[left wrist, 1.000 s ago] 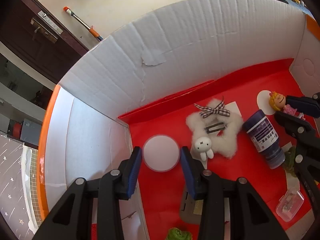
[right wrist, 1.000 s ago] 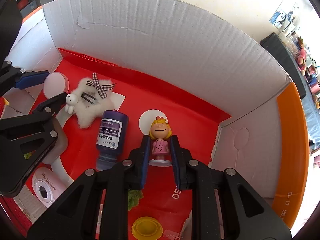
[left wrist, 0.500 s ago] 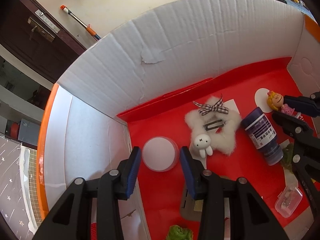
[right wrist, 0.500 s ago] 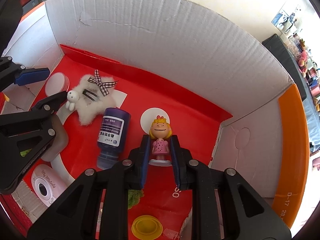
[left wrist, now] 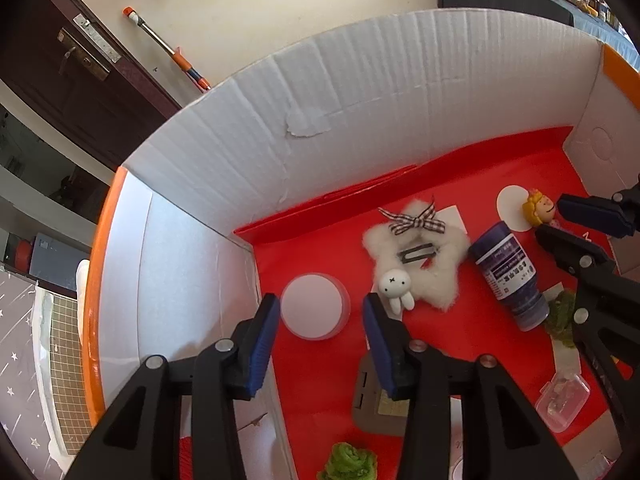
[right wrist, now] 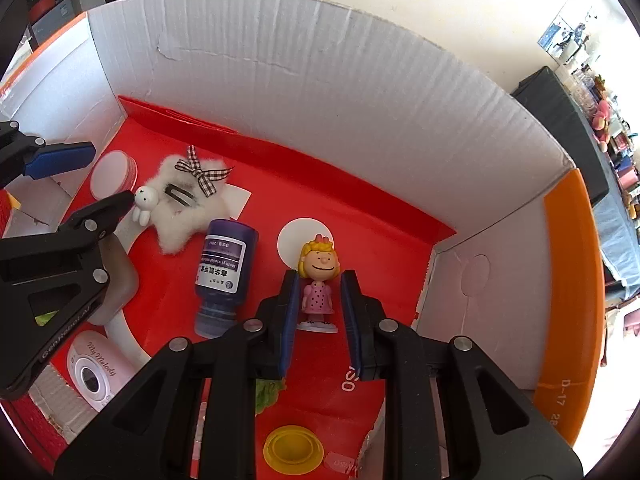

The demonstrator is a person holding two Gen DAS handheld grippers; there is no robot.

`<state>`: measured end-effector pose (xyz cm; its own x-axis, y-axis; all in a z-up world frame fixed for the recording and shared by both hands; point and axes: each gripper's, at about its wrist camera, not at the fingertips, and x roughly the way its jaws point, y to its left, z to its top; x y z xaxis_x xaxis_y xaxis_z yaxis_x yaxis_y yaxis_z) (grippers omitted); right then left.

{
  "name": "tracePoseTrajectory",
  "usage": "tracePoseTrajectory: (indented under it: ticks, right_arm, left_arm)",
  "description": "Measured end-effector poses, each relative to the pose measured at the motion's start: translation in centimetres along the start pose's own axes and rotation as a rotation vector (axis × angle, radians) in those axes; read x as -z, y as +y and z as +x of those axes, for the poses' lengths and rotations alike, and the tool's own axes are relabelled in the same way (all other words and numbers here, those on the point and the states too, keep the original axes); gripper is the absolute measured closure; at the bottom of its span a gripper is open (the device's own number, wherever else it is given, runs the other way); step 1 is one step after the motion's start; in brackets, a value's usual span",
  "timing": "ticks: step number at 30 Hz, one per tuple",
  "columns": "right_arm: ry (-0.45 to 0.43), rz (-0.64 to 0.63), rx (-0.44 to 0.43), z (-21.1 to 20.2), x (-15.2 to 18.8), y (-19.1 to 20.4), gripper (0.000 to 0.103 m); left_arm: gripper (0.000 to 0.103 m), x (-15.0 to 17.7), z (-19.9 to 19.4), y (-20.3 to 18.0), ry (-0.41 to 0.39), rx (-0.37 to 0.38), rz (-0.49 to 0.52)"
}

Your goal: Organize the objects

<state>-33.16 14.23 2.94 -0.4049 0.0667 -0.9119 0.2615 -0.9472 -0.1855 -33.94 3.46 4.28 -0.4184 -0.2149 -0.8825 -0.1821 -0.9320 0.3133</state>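
Left gripper (left wrist: 316, 320) is over the near-left corner of the box (left wrist: 360, 92), jaws opening, with the white round tin (left wrist: 314, 306) sitting on the red floor between them. There's a visible gap on both sides, so the pads aren't touching it.

Right gripper (right wrist: 319, 312) is pinching the little doll (right wrist: 318, 280) by her pink dress, blue pads pressed in from both sides. The doll stands upright, and I can't tell if her base is actually resting on the red floor. A white disc (right wrist: 298, 240) is printed on the floor right behind her head.

Between the two grippers: a fluffy star (left wrist: 416, 256) with a checked bow, a hair clip and a tiny white bunny (left wrist: 396, 286) at its edge, then a purple bottle (right wrist: 224, 268) lying on its side, cap toward the camera.

Stuff only the right view gets: a pink mini camera (right wrist: 94, 376) at bottom left and a yellow lid (right wrist: 293, 450) at the bottom.

Only the left view: a clear plastic case (left wrist: 564, 400) at lower right, a green lump (left wrist: 348, 462) at the bottom edge, plus a broom handle (left wrist: 168, 48) against the wall outside the box.
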Motion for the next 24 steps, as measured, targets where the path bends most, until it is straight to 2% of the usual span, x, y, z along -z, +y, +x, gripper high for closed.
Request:
tracePoseTrajectory:
  ticks: [7, 11, 24]
  right_arm:
    - [-0.027, 0.019, 0.002, -1.3, -0.2, 0.1, 0.083]
    - [-0.052, 0.036, -0.001, -2.6, 0.0, 0.2, 0.083]
    - [-0.143, 0.099, 0.011, -7.3, 3.3, 0.8, 0.083]
  left_arm:
    - [0.055, 0.6, -1.3, 0.0, -0.029, 0.024, -0.020]
    - [0.049, 1.1, -2.4, 0.1, -0.055, 0.058, -0.034]
    - [0.040, 3.3, -5.9, 2.0, -0.159, 0.109, -0.105]
